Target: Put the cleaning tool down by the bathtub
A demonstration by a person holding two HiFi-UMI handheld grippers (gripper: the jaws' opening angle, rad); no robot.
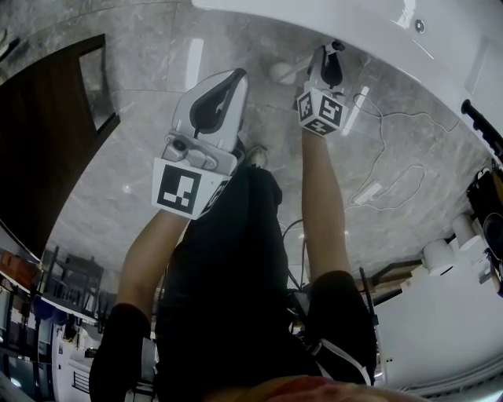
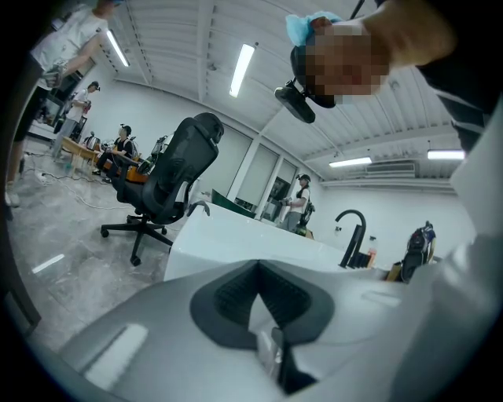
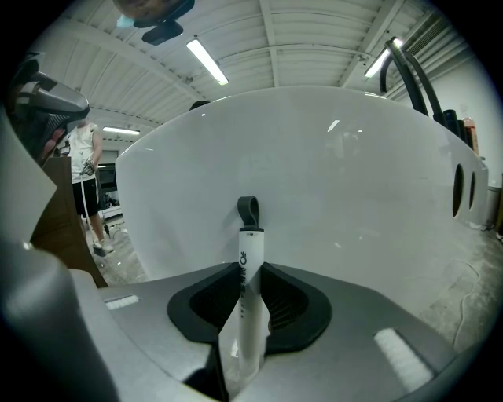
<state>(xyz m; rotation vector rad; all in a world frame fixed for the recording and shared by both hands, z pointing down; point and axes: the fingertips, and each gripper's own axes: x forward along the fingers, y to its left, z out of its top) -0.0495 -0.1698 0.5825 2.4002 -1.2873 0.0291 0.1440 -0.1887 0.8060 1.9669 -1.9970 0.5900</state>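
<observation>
My right gripper [image 1: 333, 50] [image 3: 250, 271] is shut on the cleaning tool's white handle [image 3: 248, 267]. The handle's dark hanging loop [image 3: 248, 210] sticks out past the jaws toward the white bathtub [image 3: 314, 173] [image 1: 354, 20], close to its wall. In the head view a white rounded part [image 1: 280, 72] shows on the floor just left of that gripper; I cannot tell whether it belongs to the tool. My left gripper [image 1: 236, 76] [image 2: 258, 271] hangs lower left over the marble floor, jaws shut with nothing between them.
A black faucet [image 2: 354, 228] [image 3: 413, 71] rises from the tub's rim. A thin cable [image 1: 385, 173] trails over the floor on the right. A dark wooden panel [image 1: 47, 133] stands at left. An office chair [image 2: 161, 188] and several people are farther off.
</observation>
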